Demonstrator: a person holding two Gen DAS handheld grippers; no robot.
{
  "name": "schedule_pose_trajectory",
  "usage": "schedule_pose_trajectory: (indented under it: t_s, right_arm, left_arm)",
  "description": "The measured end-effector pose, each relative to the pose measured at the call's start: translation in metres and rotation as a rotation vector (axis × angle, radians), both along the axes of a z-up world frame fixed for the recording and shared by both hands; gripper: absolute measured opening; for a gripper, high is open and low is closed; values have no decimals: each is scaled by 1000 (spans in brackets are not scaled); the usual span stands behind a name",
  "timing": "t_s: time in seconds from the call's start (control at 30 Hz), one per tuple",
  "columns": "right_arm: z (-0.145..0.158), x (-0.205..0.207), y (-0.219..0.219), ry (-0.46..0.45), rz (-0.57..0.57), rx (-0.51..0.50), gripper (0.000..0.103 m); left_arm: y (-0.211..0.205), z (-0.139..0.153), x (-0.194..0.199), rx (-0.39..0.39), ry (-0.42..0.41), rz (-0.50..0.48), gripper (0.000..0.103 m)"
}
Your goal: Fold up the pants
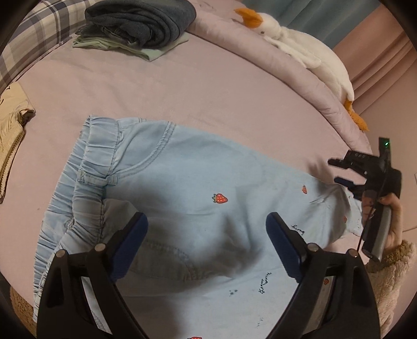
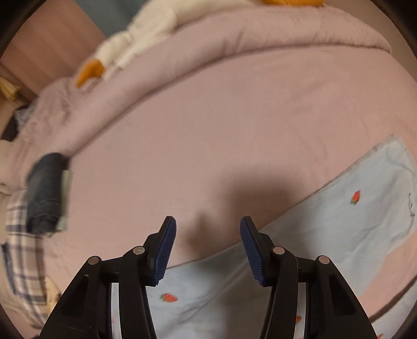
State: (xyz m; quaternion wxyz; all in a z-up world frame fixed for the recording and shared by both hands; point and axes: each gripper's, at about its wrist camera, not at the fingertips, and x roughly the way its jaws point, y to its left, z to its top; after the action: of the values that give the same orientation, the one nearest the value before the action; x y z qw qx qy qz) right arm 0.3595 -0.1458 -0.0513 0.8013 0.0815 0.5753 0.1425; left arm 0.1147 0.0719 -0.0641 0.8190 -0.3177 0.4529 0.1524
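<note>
Pants (image 1: 198,182) lie flat on the bed (image 1: 182,88). Left gripper (image 1: 207,226) released above them; right gripper (image 2: 208,234) released, empty.

The pants (image 1: 187,182) are light blue denim dotted with small red strawberries and bits of black script. They lie flat on the pink bedsheet (image 1: 182,86), gathered elastic waistband nearest the plaid pillow, legs stretching away along the sheet.

Pink bed (image 1: 208,86), pants (image 1: 182,182), folded clothes (image 1: 138,23), plush goose (image 1: 299,44)
</note>
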Motion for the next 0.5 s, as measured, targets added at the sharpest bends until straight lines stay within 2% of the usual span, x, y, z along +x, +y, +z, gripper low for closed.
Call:
schedule_pose_trajectory:
  t_s: [0.07, 0.23, 0.43, 0.5]
  right_arm:
    - [-14, 2, -2, 31, -40, -59, 54]
    - [-28, 9, -33, 62, -114, -74, 54]
    - [-29, 11, -75, 39, -216, -198, 54]
    - [-34, 13, -88, 53, -242, -169, 54]
  left_arm:
    - [1, -1, 0, 7, 0, 0, 92]
    - [4, -4, -1, 7, 4, 2, 92]
    - [8, -9, -2, -9, 14, 13, 92]
    - [8, -10, -2, -9, 18, 13, 92]
